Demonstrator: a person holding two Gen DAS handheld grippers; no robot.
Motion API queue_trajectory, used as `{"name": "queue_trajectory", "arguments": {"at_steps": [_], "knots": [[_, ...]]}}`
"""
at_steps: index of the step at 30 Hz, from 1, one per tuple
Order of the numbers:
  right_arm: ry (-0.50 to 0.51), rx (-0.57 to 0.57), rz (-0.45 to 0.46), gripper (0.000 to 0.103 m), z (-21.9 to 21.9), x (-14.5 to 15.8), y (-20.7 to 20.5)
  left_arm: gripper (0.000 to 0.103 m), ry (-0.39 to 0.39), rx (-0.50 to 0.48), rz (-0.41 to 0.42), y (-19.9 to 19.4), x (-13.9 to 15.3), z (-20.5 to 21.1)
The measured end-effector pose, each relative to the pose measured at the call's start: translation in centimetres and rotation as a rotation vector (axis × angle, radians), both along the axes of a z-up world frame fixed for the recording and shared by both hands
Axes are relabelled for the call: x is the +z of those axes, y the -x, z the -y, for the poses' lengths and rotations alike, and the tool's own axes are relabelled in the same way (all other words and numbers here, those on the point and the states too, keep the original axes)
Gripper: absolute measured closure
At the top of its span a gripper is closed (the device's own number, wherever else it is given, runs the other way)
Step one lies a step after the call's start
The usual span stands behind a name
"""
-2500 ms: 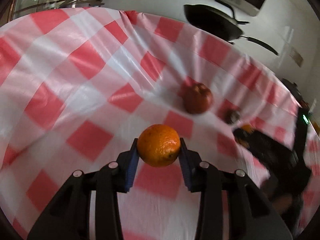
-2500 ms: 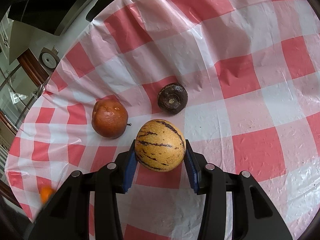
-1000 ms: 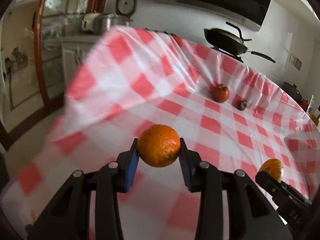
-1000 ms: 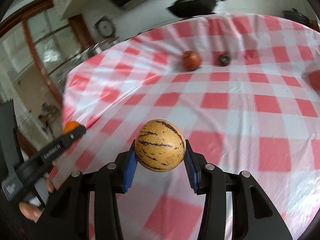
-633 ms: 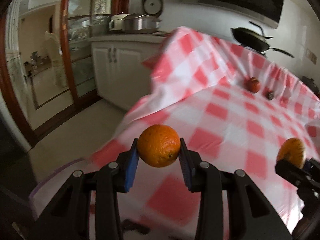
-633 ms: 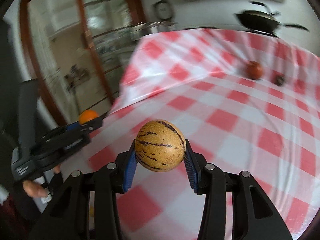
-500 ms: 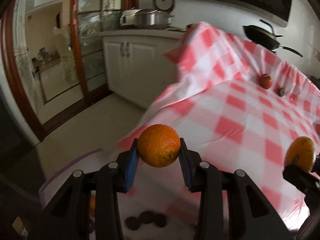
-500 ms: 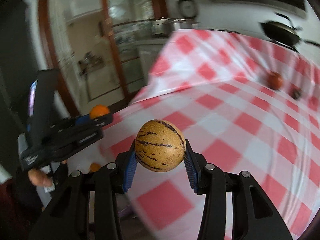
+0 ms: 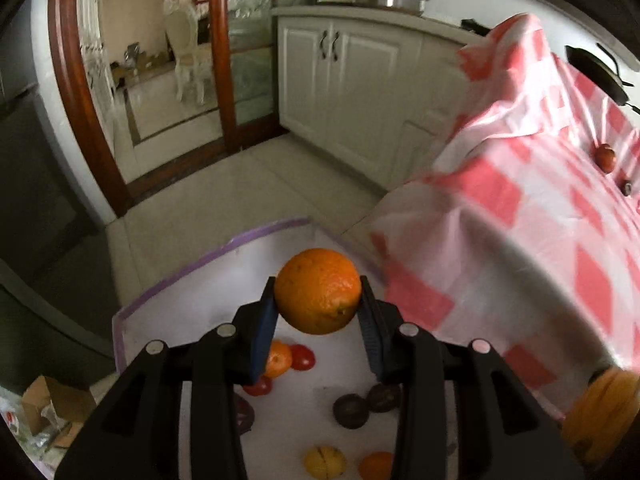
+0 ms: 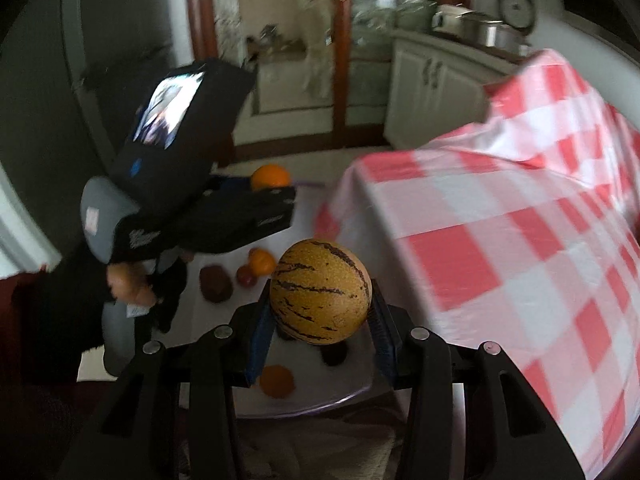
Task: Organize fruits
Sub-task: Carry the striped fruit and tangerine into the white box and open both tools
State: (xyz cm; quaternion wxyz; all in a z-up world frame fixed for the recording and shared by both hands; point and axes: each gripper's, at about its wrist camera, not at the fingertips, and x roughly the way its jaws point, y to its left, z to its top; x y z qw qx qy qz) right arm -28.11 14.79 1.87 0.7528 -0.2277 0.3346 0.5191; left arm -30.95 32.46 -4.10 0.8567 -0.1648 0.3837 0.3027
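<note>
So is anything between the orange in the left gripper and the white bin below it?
Nothing visible. The orange hangs over the white bin, with open floor among the loose fruit already inside.

One orange (image 9: pixel 318 291) sits in the left tool (image 9: pixel 318 322), and one striped yellow melon (image 10: pixel 319 291) in the right tool (image 10: pixel 319 334). Two fruits remain on the tabletop (image 9: pixel 520 240): a red one (image 9: pixel 606 157) and a small dark one (image 9: pixel 626 188). The white bin (image 9: pixel 168 320) shows about eight fruits.
</note>
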Motion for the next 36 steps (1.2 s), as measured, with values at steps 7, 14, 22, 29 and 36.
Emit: {"name": "queue_trajectory", "arguments": {"at_steps": [7,14,22,29,36], "knots": [[0.143,0.093,-0.031,0.059,-3.5,-4.5,1.9,0.064,0.059,0.022,-0.095,-0.5,-3.7,-2.0],[0.341,0.154,-0.053,0.059,-6.6,-10.0,3.0,0.064,0.115,0.027,-0.204,-1.6,-7.5,-3.7],[0.471,0.211,-0.034,0.059,-8.3,-13.3,3.9,0.064,0.144,0.034,-0.26,-1.2,-10.3,-5.1],[0.538,0.205,-0.024,0.059,-8.5,-14.6,3.7,0.063,0.119,0.032,-0.266,-1.3,-10.9,-4.9],[0.539,0.2,-0.027,0.059,-8.2,-14.4,3.3,0.062,0.124,0.008,-0.222,-1.4,-10.8,-4.4]]}}
